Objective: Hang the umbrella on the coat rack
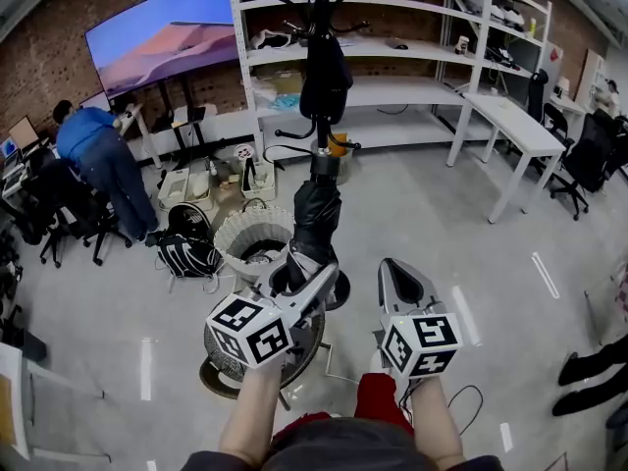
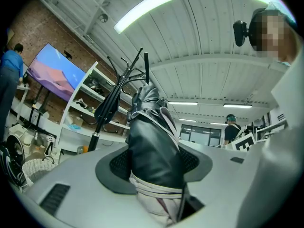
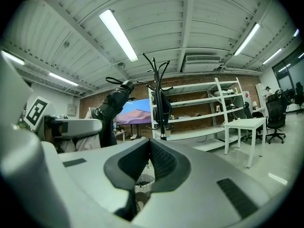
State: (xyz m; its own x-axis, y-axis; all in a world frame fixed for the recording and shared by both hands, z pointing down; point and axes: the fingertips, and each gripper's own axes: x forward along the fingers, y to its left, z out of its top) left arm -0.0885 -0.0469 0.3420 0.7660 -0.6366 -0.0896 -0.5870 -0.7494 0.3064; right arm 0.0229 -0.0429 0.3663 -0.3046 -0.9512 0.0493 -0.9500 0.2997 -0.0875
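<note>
Head view: looks down past both tools toward the coat rack (image 1: 318, 27), straight ahead of them.
Grip of left tool (image 1: 306, 281): clamped across the lower part of the folded umbrella (image 1: 316, 214), jaws spread wide by its bulk. Probably taken low to leave the top end free for a hook.
State of right tool (image 1: 396, 281): jaws together, nothing between them. Level beside the left tool, likely kept free to steady or guide.
Place of umbrella: rises out of the left tool, tilted toward the rack, not yet on any hook.
Umbrella cloth: glossy black, gathered in soft folds, with pale striped fabric at the near end. Squashy, so likely to slide under a light grip.
Pads (image 2: 195, 163): dark ribbed rubber set in smooth grey shells.
Rack shape: thin black pole with curved prongs on top, above and beyond the tool tips, with a dark cloth item (image 1: 326, 77) hanging from it.
Beyond the rack: white shelving (image 1: 412, 86).
</note>
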